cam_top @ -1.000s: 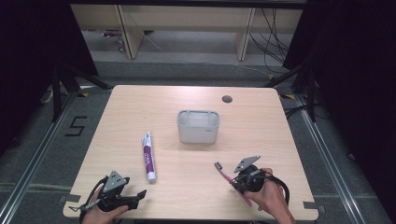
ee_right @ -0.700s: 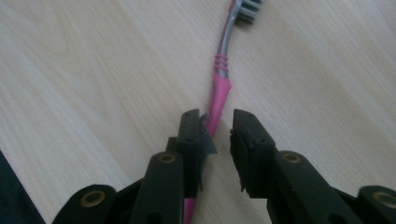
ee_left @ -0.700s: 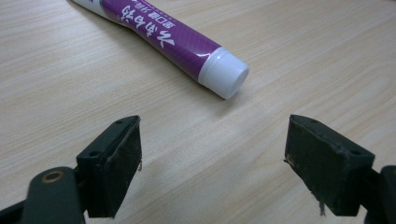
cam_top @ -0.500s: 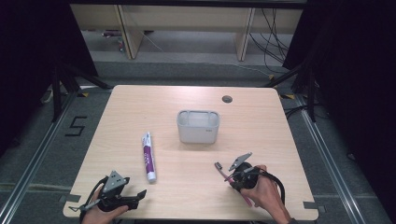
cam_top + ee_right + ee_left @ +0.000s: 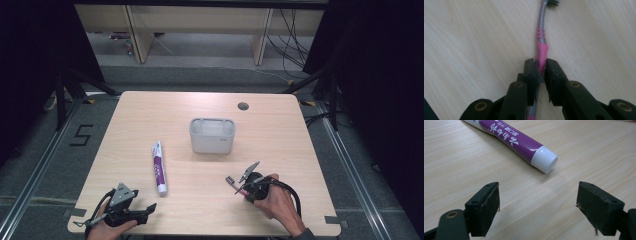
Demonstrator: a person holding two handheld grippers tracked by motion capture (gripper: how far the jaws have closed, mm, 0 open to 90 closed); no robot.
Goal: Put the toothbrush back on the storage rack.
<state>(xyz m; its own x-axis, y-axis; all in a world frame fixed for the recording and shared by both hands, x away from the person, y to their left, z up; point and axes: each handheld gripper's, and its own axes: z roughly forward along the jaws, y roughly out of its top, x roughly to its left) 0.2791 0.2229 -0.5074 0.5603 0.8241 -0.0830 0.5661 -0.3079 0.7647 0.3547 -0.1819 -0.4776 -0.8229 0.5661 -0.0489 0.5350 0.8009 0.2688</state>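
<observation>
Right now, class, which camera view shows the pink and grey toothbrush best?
The right gripper view: the pink and grey toothbrush runs up the frame, its pink grip pinched between that gripper's jaws. The high view shows the toothbrush small beside the right hand.

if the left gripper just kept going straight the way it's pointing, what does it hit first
Most likely the capped end of the purple toothpaste tube, which lies ahead of the open left gripper on the table. The white cap sits roughly in line with the gap between the jaws; depth is hard to judge, so it could also slide just past it.
</observation>
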